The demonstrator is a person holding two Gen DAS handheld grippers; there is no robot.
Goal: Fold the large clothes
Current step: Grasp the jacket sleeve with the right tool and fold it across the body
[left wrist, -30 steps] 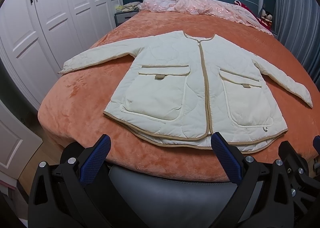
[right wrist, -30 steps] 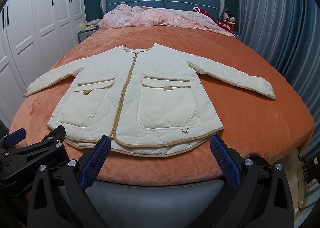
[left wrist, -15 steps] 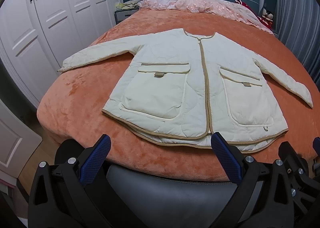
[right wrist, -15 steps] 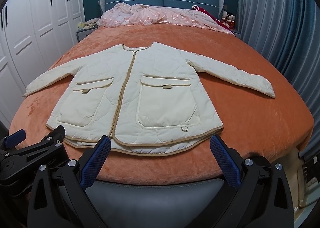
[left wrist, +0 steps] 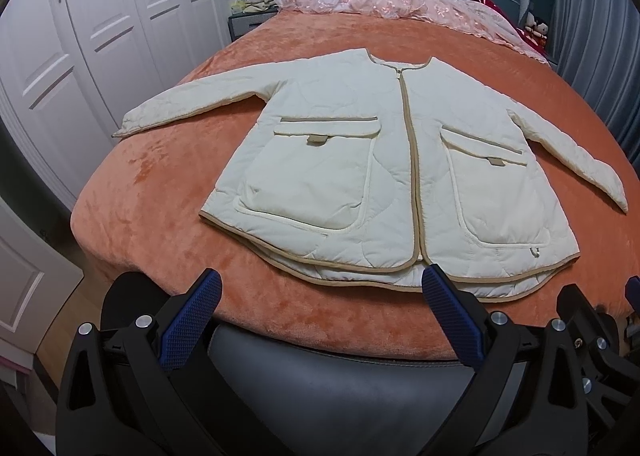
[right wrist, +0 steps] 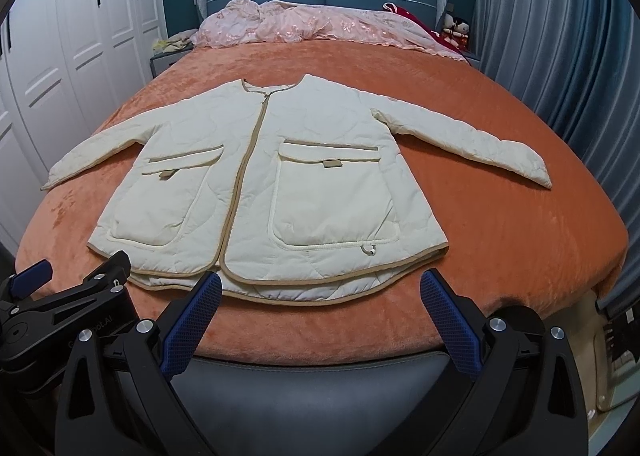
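Cream jacket (left wrist: 384, 175) flat on orange bed (left wrist: 140, 215) — sleeves spread, both grippers empty

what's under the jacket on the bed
The jacket lies flat on the orange blanket, which shows all around it. At the hem, the jacket's back layer peeks out below the front panels. Anything beneath the body is covered.

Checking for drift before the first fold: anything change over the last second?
Only the view: in both wrist views the cream quilted jacket sits slightly lower and nearer, so both grippers edged forward. Left gripper and right gripper stay open and empty. Jacket stays flat, zipped, sleeves spread on the orange plush bedspread.
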